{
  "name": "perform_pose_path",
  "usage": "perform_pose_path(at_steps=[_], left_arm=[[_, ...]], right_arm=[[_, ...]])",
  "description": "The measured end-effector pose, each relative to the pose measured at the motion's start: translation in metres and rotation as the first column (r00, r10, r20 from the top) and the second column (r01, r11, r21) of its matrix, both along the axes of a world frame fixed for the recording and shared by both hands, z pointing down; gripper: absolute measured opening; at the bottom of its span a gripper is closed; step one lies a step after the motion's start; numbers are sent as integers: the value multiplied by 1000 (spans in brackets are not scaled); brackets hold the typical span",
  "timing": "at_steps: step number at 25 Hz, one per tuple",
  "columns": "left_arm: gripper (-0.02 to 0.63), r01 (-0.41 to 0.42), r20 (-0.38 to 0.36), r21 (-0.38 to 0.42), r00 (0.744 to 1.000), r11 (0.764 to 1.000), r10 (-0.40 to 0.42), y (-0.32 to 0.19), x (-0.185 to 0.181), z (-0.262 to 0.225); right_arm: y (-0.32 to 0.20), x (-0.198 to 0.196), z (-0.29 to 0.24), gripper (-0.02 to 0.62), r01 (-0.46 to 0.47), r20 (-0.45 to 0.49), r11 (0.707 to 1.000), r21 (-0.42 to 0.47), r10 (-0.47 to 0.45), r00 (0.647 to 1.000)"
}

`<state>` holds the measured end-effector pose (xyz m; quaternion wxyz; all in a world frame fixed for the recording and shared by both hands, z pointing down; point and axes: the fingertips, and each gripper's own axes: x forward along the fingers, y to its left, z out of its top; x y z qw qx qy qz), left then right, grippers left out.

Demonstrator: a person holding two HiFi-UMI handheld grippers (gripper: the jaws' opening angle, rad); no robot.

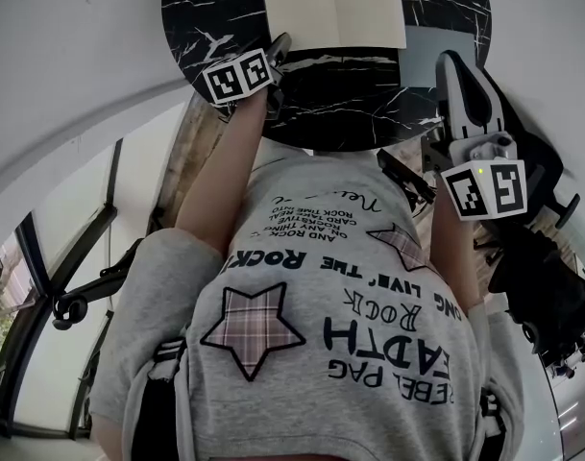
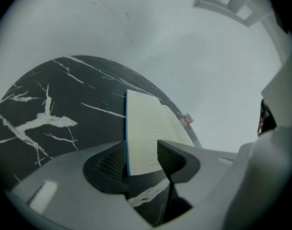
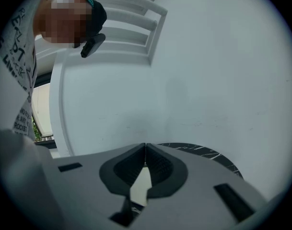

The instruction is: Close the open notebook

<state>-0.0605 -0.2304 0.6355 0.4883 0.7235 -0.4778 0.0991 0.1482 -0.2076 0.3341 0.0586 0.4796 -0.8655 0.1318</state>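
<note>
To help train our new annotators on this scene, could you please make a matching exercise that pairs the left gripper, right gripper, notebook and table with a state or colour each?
Things:
1. left gripper
2. right gripper
3. notebook
4. table

Descriptions:
A. black with white veins
B. jaws together, nothing between them
C. open, cream pages showing
D. jaws apart, with the notebook's edge between them

Pairs: 1-D, 2-B, 3-C, 4-A

Round black marble table, grey printed shirt
</note>
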Motion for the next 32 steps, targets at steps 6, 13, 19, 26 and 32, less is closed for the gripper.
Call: perform_pose_path(at_steps=[6, 13, 19, 26, 32], left_arm=[[186, 23, -67, -3, 997, 1000, -23, -1, -4, -10], [167, 27, -78, 31, 997, 999, -24, 0, -6, -29], [133, 16, -82, 86, 997, 996, -9, 0, -2, -54], [97, -1, -117, 149, 993, 989, 18, -2, 9, -81], [77, -45, -95, 208, 993, 977, 66, -4, 29, -104]], right_arm=[[2, 3, -2, 14, 0, 0, 1000, 6, 0, 1000], [5, 3, -4, 14, 2, 5, 1000, 15, -2, 1000], [6, 2, -10, 14, 8, 20, 999, 33, -9, 1000], [7, 0, -18, 14, 22, 37, 998, 61, -25, 999], [5, -1, -30, 14, 31, 52, 995, 94, -36, 998]])
